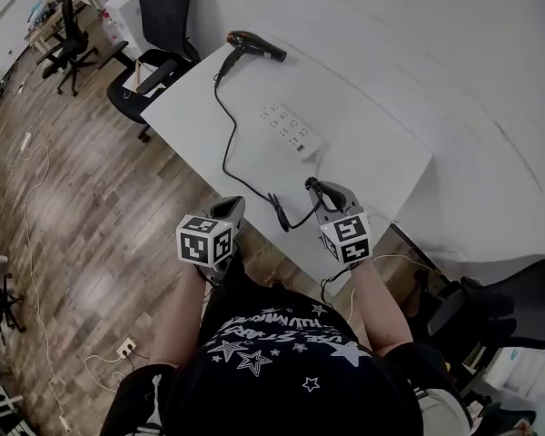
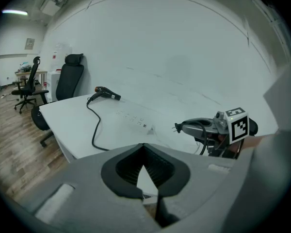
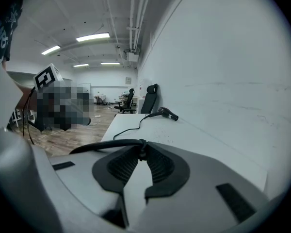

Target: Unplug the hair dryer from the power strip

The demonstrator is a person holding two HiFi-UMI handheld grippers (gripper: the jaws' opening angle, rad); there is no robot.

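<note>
A black hair dryer (image 1: 254, 45) lies at the far end of the white table (image 1: 372, 153). Its black cord (image 1: 225, 134) runs down the table to my right gripper (image 1: 316, 187), which is shut on the plug end. In the left gripper view the plug's prongs (image 2: 177, 127) stick out bare from that gripper, in the air and apart from the white power strip (image 1: 291, 130). In the right gripper view the cord crosses the closed jaw tips (image 3: 141, 144). My left gripper (image 1: 234, 205) hovers at the table's near edge with its tips together and nothing between them (image 2: 144, 145).
A white wall runs along the table's far side. Black office chairs stand at the far end (image 1: 168, 12) and at the near right (image 1: 500, 307). White cables and a floor socket (image 1: 125, 346) lie on the wooden floor to the left.
</note>
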